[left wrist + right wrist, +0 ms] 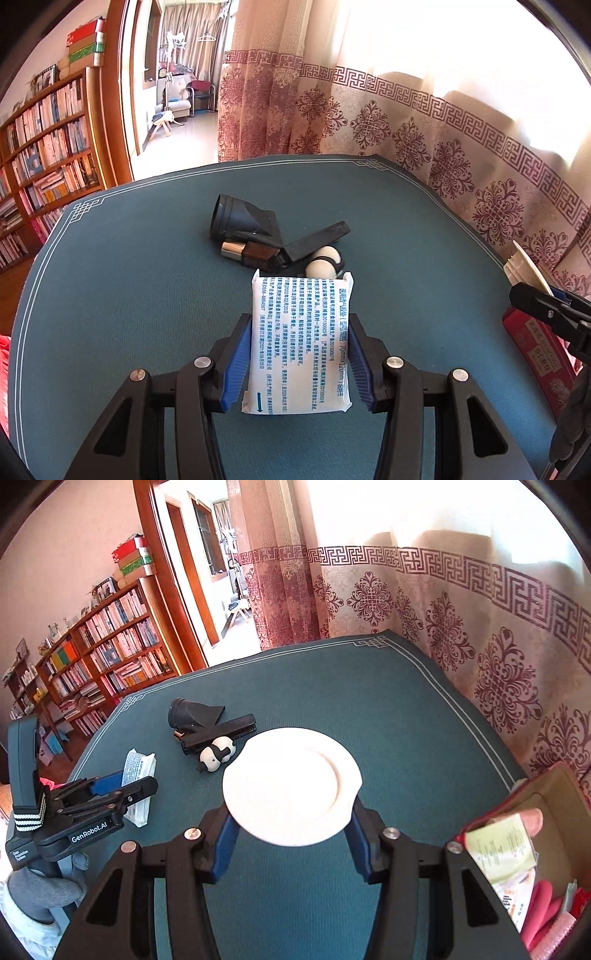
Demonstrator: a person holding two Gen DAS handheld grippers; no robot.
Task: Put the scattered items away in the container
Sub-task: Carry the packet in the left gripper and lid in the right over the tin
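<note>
A white packet with blue print (300, 343) lies on the green table mat between the blue pads of my left gripper (300, 356); the pads stand at its sides with a small gap, so the gripper is open. It also shows in the right wrist view (137, 775). My right gripper (291, 834) is shut on a white plate (291, 784), held above the mat. The red container (546, 812) sits at the right, holding papers and pink items. A black nozzle (240, 219), a black bar (317, 240), a lighter-like item (251, 253) and a panda toy (218, 753) lie beyond.
A patterned curtain (424, 122) hangs along the mat's far and right edges. A bookshelf (44, 147) stands to the left. The red container's edge (535, 350) shows at right in the left wrist view, with the right gripper (546, 314) above it.
</note>
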